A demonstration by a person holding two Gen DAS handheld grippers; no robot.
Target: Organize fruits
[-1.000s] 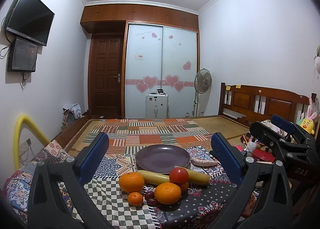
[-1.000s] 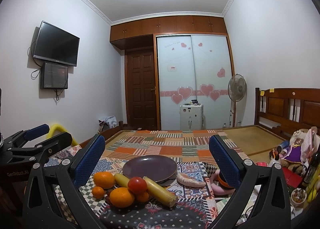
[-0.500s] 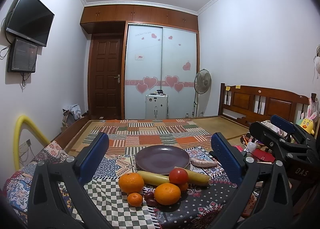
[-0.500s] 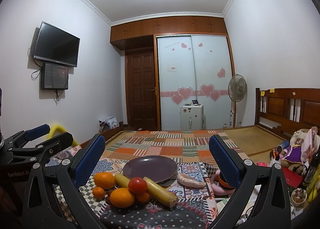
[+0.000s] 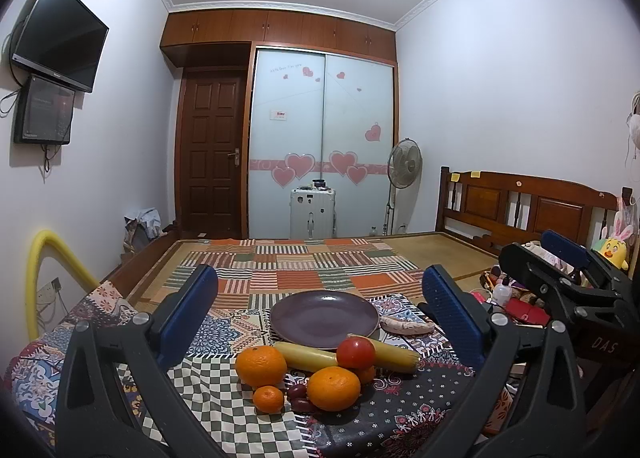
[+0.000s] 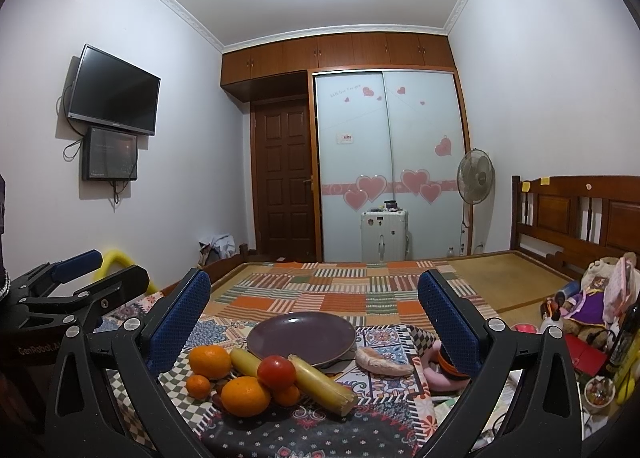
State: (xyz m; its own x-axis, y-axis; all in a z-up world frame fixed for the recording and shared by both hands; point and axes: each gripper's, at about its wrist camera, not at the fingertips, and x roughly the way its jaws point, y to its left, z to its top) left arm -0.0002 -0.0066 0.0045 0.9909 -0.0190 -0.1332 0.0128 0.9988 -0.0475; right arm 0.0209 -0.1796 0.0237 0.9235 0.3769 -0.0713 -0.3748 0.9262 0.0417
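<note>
Patterned cloth [image 5: 224, 410] covers the table beneath me; my left gripper [image 5: 320, 310] and right gripper [image 6: 314, 310] both hang spread wide, grasping nothing. Nearest lie oranges [image 5: 333, 387], a tomato [image 5: 355, 352] and bananas [image 5: 306, 356], heaped touching; just beyond, the purple plate [image 5: 324, 319] sits bare

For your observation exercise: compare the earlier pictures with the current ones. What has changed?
Nothing visibly changed. Both grippers, left and right, are open and empty as before, short of the fruit, and the plate is bare.
</note>
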